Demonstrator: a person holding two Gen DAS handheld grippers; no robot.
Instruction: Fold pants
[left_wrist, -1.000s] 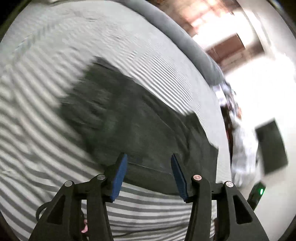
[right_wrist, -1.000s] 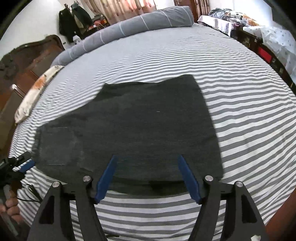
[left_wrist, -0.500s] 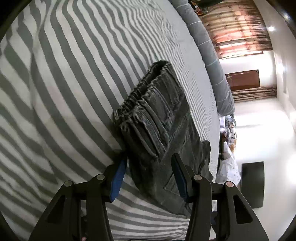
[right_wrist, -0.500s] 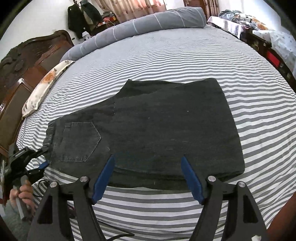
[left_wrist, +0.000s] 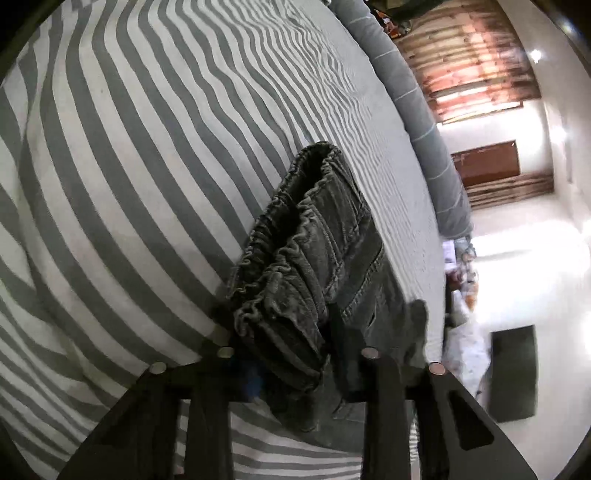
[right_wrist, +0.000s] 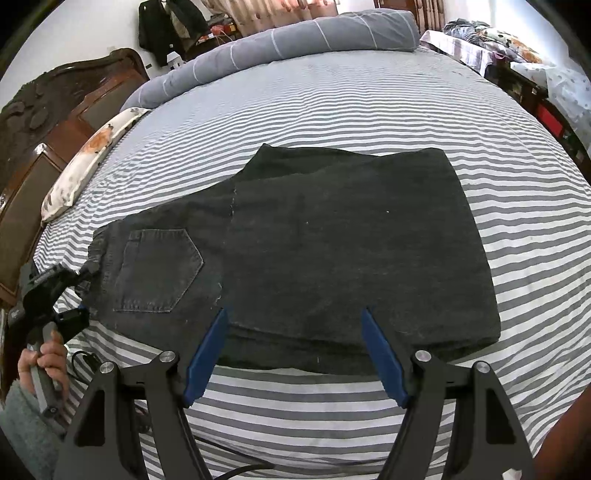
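Dark grey denim pants (right_wrist: 314, 251) lie folded on the striped bed, back pocket (right_wrist: 159, 269) up, waistband at the left. My left gripper (left_wrist: 291, 354) has the gathered elastic waistband (left_wrist: 291, 280) between its fingers, which are mostly hidden by cloth. It also shows in the right wrist view (right_wrist: 79, 291) at the waistband's near corner, held by a hand. My right gripper (right_wrist: 295, 350) is open and empty, just over the pants' near edge, at the middle.
Striped bed sheet (right_wrist: 351, 99) all around. A grey rolled duvet (right_wrist: 295, 37) lies at the far side, a floral pillow (right_wrist: 88, 155) and a dark wooden headboard (right_wrist: 44, 122) at the left. Furniture with clutter (right_wrist: 517, 55) stands right of the bed.
My left gripper swung down to the waistband and moved onto it, so cloth now sits between its fingers. My right gripper drew back a little; the pants look closer and flatter.
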